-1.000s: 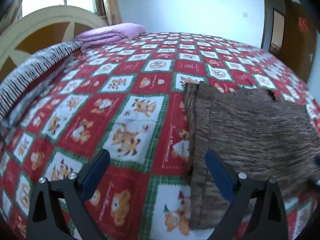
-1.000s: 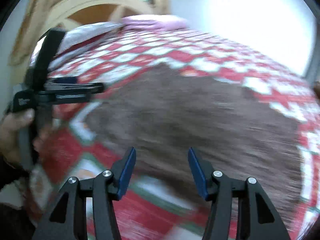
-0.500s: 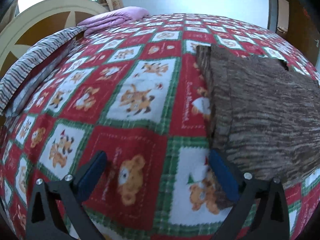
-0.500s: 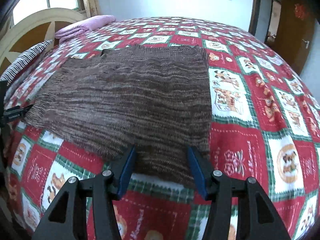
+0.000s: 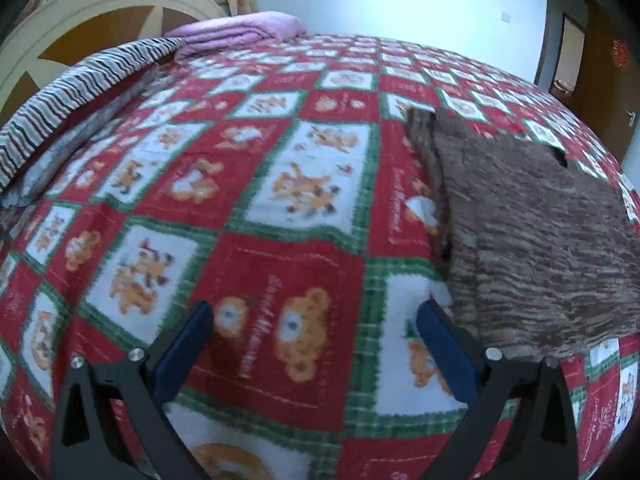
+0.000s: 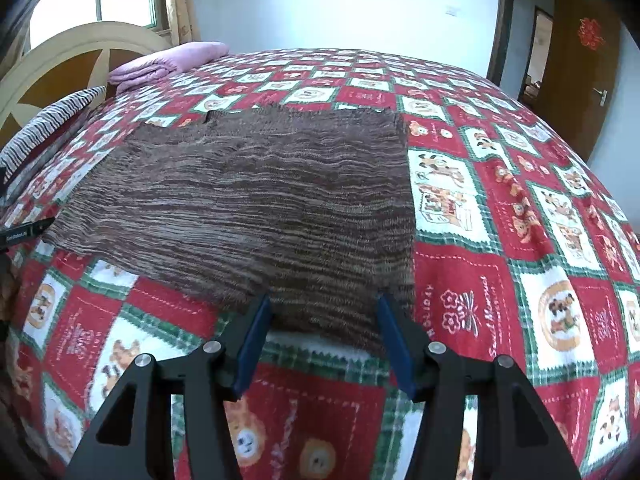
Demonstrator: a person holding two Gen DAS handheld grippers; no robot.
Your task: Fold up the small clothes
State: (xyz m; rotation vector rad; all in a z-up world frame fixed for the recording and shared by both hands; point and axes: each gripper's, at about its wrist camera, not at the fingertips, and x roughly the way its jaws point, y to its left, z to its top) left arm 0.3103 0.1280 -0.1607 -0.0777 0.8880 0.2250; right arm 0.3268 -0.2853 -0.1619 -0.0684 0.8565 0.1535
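A brown striped knit garment [image 6: 260, 208] lies flat on the red, white and green patterned bedspread [image 6: 520, 280]. In the left wrist view the garment [image 5: 532, 236] lies at the right. My left gripper [image 5: 312, 320] is open and empty over the bedspread, with its right finger near the garment's near left corner. My right gripper [image 6: 324, 312] is open and empty, just in front of the garment's near edge, close to its right corner. The tip of the left gripper [image 6: 24, 234] shows at the left edge of the right wrist view.
A folded pink blanket [image 5: 240, 34] and a striped pillow [image 5: 80, 92] lie by the cream and brown headboard [image 5: 88, 16] at the far left. A brown door [image 6: 584, 60] stands at the far right. The bedspread [image 5: 280, 200] stretches out left of the garment.
Both grippers have drawn back toward the near edge of the bed, away from the garment. The right gripper swung right to the garment's near right corner. Both stayed open.
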